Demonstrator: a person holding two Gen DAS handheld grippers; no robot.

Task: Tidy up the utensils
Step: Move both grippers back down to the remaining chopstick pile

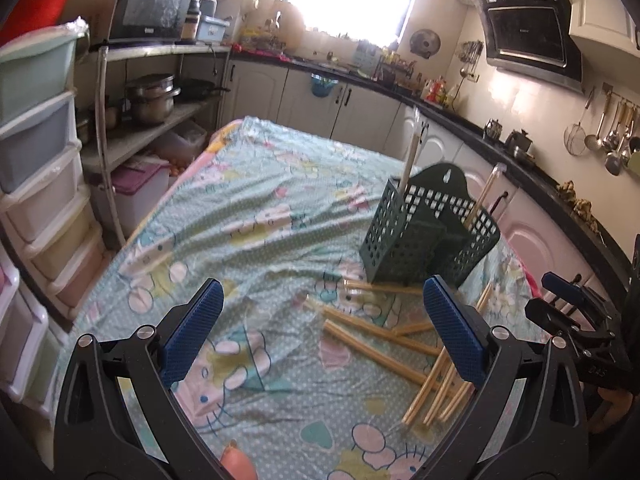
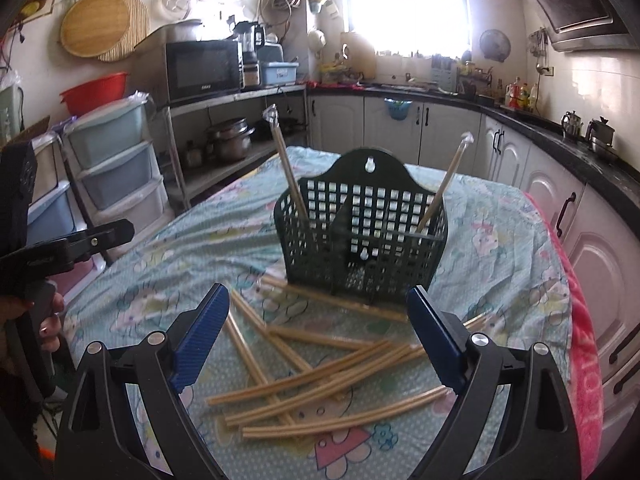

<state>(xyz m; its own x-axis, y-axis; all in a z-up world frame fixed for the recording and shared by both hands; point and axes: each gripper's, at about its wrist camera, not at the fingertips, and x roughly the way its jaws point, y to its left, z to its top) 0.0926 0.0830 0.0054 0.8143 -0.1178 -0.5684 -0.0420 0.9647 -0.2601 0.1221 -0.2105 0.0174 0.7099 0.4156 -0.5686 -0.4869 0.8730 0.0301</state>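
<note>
The table carried a pale green cartoon-print cloth; a dark green perforated utensil holder stood upright on it, toward the far side in the right wrist view and at far right in the left wrist view; the holder was divided into a left and a right compartment; one wrapped pair of chopsticks leaned in the left compartment and another leaned in the right compartment, both tilted outward with their tops above the rim; a loose pile of wrapped chopsticks lay crossed on the cloth just in front of the holder, some touching its base; the right gripper hung above that pile with jaws released and nothing between its blue pads; the left gripper hung to the left of the pile, jaws likewise spread wide and empty; a hand on the left gripper's handle showed at the left edge of the right wrist view; stacked plastic drawers stood to the left of the table.
</note>
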